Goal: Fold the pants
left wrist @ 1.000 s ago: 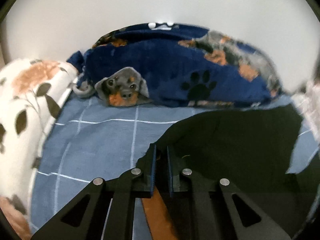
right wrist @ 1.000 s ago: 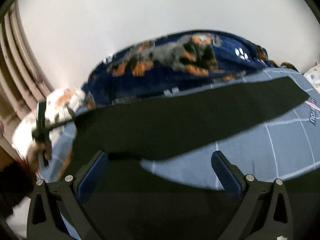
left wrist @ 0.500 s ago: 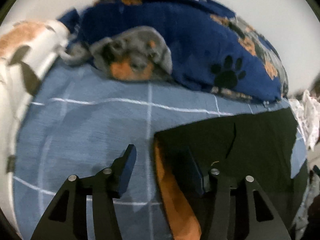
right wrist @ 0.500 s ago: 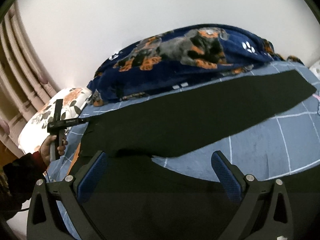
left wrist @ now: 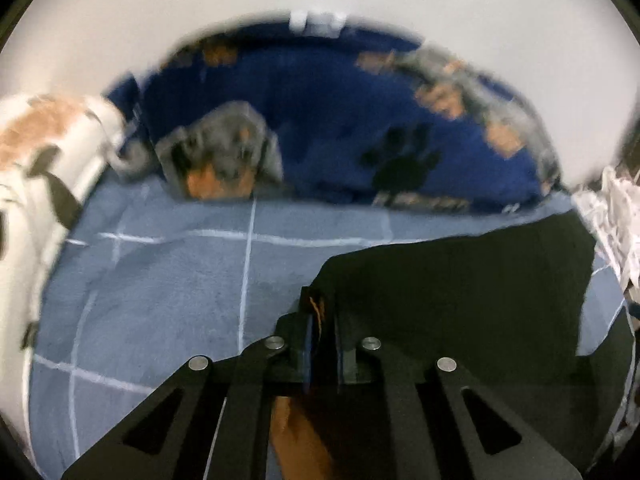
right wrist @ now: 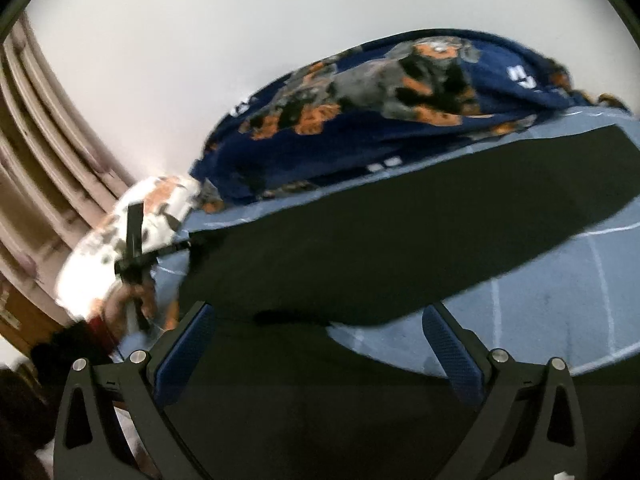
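Where the black pants (right wrist: 400, 240) lie spread across the blue checked bedsheet (left wrist: 160, 288), they reach in the right wrist view as one long dark band from beside the floral pillow (right wrist: 132, 232) toward the far right end of the bed, with more of their dark cloth filling the bottom of that view. In the left wrist view the pants (left wrist: 460, 288) cover the sheet to the right of the white grid line, and an orange inner lining shows at their near edge. The left tool (left wrist: 322, 336) is drawn narrow, its two fingers pinching the corner edge of the pants where the orange lining peeks out. In the right wrist view that same left tool (right wrist: 134, 256) appears small beside the floral pillow, held by the person's left hand (right wrist: 132, 304) at the pants' near end. The right tool (right wrist: 320, 344) stands wide, its blue-padded fingers (right wrist: 184, 352) well apart and holding nothing, over the dark cloth and sheet (right wrist: 540, 320). Beyond the pants, a navy blanket printed with dachshunds and paw marks (left wrist: 360, 140) is heaped against the white wall (right wrist: 200, 60). The floral pillow (left wrist: 44, 184) lies to the left of that blanket. Crumpled white fabric (left wrist: 616, 220) sits at the right edge of the left wrist view, past the pants. Both views are somewhat blurred.
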Available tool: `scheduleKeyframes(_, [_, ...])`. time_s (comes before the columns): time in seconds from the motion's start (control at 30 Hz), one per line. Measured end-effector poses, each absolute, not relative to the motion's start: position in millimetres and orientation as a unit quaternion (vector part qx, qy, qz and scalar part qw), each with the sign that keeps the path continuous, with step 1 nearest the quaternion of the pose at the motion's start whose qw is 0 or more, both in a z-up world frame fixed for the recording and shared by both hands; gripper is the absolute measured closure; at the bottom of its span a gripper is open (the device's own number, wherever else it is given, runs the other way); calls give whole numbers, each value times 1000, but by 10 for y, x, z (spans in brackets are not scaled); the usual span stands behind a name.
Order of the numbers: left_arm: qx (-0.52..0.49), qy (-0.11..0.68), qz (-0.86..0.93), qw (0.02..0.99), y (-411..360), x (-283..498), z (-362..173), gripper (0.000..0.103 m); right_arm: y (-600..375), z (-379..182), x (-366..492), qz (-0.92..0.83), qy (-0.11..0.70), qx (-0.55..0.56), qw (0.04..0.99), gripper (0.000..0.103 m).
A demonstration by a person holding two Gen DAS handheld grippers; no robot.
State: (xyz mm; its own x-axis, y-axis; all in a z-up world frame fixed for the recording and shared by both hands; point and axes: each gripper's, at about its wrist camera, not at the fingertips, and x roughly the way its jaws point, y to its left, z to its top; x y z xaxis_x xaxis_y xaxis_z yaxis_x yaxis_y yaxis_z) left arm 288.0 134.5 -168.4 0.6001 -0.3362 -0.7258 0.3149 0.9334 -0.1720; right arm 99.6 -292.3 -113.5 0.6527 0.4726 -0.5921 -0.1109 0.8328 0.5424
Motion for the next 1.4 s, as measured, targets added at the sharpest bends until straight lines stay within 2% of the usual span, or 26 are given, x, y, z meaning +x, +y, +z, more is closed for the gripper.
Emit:
scheduleKeyframes(0.23, [-17, 294, -231, 927, 1263, 1859, -1082, 95, -3188, -1289, 1910, 215, 398, 384, 805, 0])
scheduleKeyframes(0.4, [-18, 287, -251, 924, 1197, 1371, -997, 95, -3367, -1576, 2500, 209, 425, 477, 740, 0])
scheduleKeyframes(0.5, [-25, 297, -255, 920, 1169, 1170, -1035, 95, -3371, -1803, 2690, 196, 450, 521, 699, 6])
scheduleKeyframes(0.53, [-28, 301, -255, 918, 1157, 1115, -1051, 95, -3361, -1846, 2723, 191, 458, 523, 693, 18])
scheduleKeyframes(0.57, [-31, 304, -256, 917, 1152, 1072, -1059, 95, -3332, -1891, 2741, 188, 464, 524, 689, 38])
scheduleKeyframes(0.6, [-36, 309, -255, 915, 1154, 1043, -1076, 95, -3317, -1917, 2763, 188, 470, 520, 688, 52])
scheduleKeyframes(0.63, [-43, 317, -253, 913, 1165, 1032, -1098, 94, -3285, -1941, 2764, 183, 480, 508, 691, 81])
scheduleKeyframes(0.67, [-51, 325, -252, 910, 1182, 1022, -1124, 94, -3278, -1953, 2717, 172, 484, 503, 695, 95])
scheduleKeyframes(0.77, [-82, 350, -245, 901, 1291, 1056, -1171, 93, -3279, -1877, 2488, 175, 466, 484, 720, 96])
scheduleKeyframes(1.0, [-103, 389, -226, 887, 1558, 948, -1186, 91, -3230, -1697, 1259, 191, 455, 439, 751, 97])
scheduleKeyframes(1.17, [-96, 426, -216, 873, 1584, 660, -1365, 91, -3167, -1913, 485, 182, 460, 464, 735, 97])
scheduleKeyframes(1.4, [-87, 451, -198, 866, 1621, 314, -1589, 91, -3024, -2369, -47, 163, 492, 492, 699, 97])
